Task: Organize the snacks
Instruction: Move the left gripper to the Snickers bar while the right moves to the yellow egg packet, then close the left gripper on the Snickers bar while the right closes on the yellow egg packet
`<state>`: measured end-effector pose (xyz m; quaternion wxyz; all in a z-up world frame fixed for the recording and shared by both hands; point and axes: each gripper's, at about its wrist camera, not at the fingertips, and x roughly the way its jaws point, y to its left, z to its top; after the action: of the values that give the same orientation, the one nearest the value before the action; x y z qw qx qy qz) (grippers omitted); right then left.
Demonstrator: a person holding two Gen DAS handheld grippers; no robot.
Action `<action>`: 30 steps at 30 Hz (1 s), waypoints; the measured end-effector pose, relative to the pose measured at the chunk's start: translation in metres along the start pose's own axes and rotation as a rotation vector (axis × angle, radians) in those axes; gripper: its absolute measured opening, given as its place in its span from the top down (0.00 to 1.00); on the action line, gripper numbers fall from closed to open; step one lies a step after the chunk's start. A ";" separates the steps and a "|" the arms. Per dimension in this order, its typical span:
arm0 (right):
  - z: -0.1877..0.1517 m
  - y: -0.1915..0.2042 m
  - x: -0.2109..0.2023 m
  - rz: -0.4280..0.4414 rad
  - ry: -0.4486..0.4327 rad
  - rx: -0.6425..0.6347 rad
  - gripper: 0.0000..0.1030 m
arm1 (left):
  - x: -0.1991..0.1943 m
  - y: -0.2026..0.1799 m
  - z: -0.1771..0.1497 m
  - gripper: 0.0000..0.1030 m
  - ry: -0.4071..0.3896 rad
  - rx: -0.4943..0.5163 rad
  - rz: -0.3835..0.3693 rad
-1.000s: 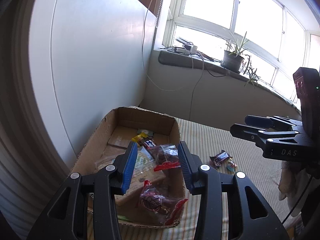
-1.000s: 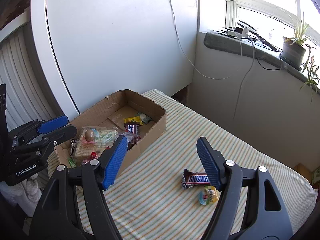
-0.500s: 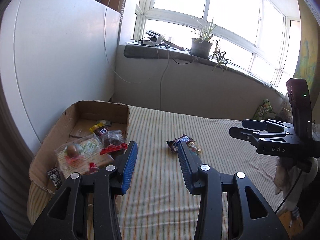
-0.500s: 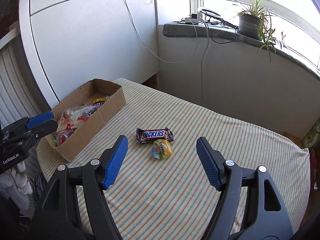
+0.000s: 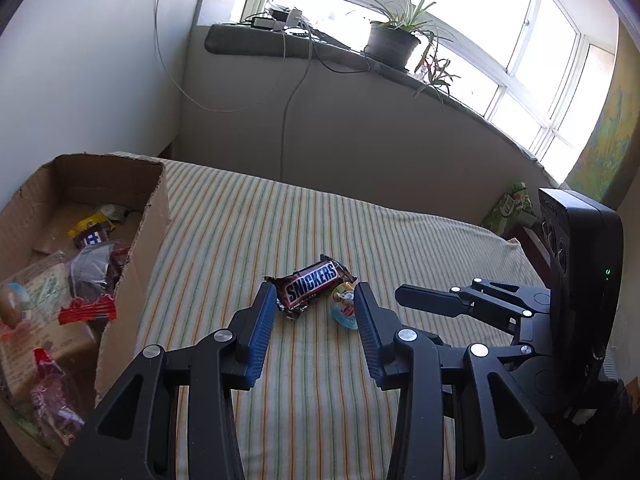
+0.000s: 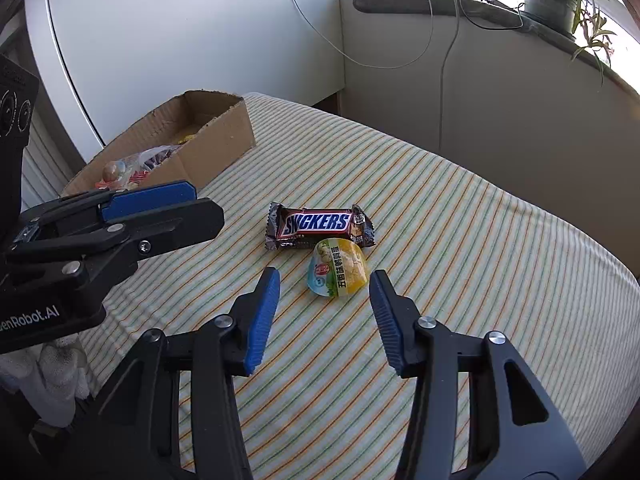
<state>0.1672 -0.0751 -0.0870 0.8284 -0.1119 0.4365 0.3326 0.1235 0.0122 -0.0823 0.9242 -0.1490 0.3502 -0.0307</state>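
Lying flat, Snickers bar (image 6: 319,225), long axis crosswise.

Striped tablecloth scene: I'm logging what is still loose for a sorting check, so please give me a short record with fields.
surface: striped cloth-covered table
loose items: brown Snickers bar wrapper; small round yellow-and-blue sealed snack cup, touching the bar's near edge
container: open brown cardboard box, already holding several wrapped snacks
left tool: empty, jaws closing slightly, aimed at the bar
right tool: empty, jaws closing, just short of the cup
remaining: both loose items not yet boxed
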 end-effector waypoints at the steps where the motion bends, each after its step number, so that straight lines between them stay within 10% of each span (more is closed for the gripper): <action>1: 0.001 -0.003 0.007 0.008 0.011 0.002 0.60 | 0.008 0.001 0.002 0.63 0.008 -0.007 0.002; 30: -0.005 -0.036 0.031 0.065 0.060 -0.005 0.62 | 0.080 0.001 0.009 0.63 0.162 0.064 0.037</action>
<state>0.1995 -0.0903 -0.1181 0.8034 -0.1099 0.4638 0.3569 0.1893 0.0029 -0.1274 0.8975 -0.1097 0.4254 -0.0371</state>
